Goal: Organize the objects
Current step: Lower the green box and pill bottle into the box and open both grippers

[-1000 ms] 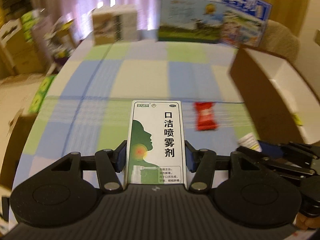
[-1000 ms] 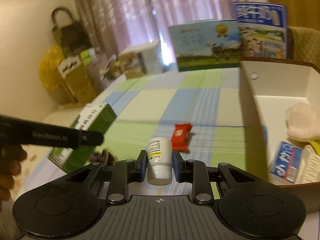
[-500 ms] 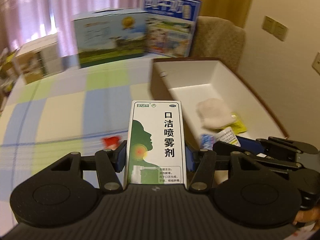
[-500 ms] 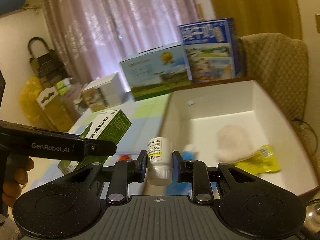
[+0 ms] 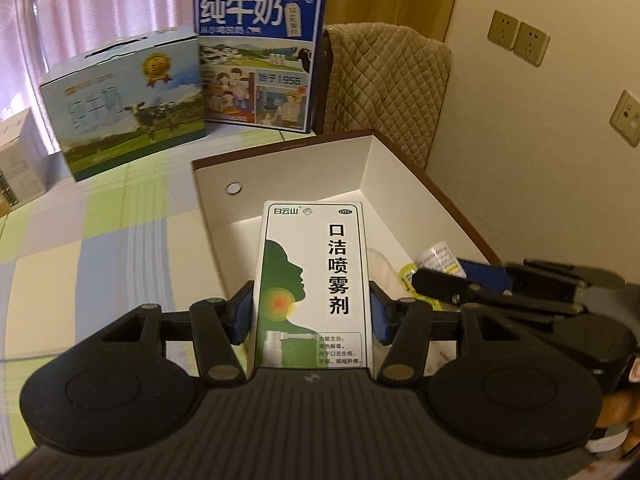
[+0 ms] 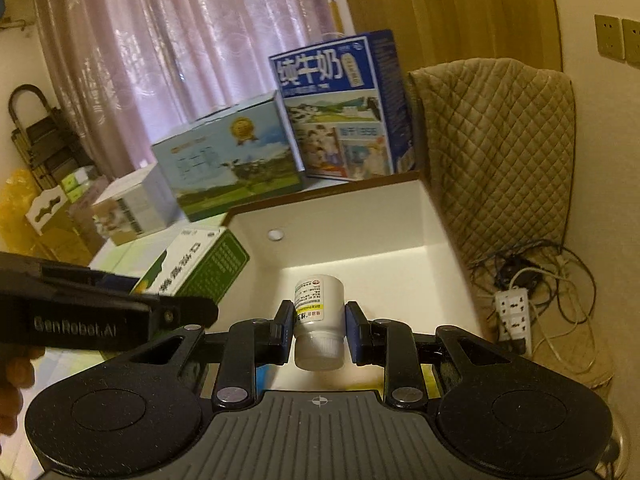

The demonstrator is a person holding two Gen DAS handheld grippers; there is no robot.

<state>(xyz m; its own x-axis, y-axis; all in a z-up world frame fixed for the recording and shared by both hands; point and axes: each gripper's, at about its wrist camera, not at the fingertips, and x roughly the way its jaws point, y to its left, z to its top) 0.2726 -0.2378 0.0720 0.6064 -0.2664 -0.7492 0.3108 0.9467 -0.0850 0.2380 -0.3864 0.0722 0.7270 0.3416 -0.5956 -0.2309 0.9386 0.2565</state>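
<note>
My left tongs [image 5: 312,314] clamp spray box [image 5: 314,280], right tongs [image 6: 318,330] clamp pill bottle [image 6: 319,322]; both over white bin [image 6: 352,232], near its front wall. Risk: tongs collide side by side; box snags on bin's left rim; bottle bounces out.

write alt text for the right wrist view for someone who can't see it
The right gripper clamps a small white pill bottle, cap toward the camera, above an open white storage box. At left, the left gripper holds a green and white medicine carton by the box's edge; milk cartons and pink curtains stand behind.
</note>
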